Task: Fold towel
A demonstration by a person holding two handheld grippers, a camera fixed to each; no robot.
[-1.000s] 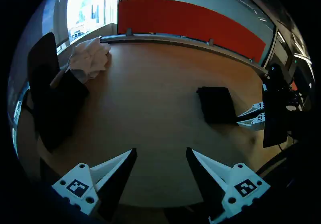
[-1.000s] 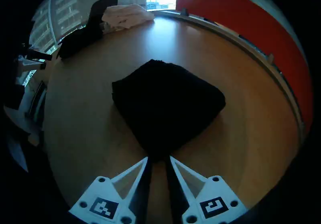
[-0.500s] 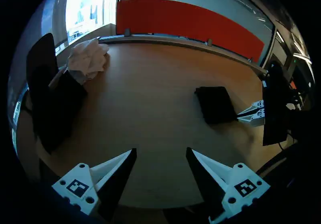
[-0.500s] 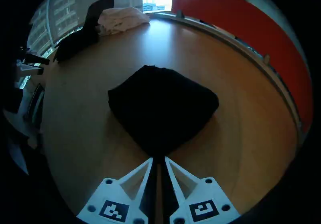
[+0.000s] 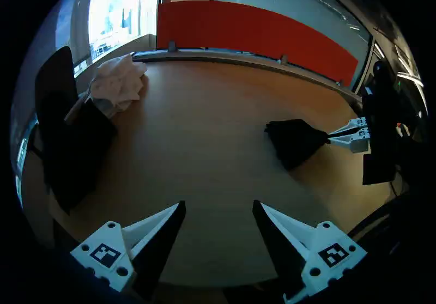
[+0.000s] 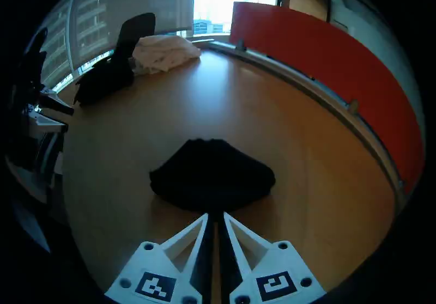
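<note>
Now raised the near corner of the black folded cloth towel (image 6: 212,176) off the round wooden table (image 6: 305,157) with right gripper (image 6: 214,217), jaws clamped on it. Likely starting a fold. Holding left gripper (image 5: 218,206) wide open, well apart.

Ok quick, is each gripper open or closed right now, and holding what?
Left gripper: open, holding nothing.
Right gripper: closed on a corner of the black towel.
</note>
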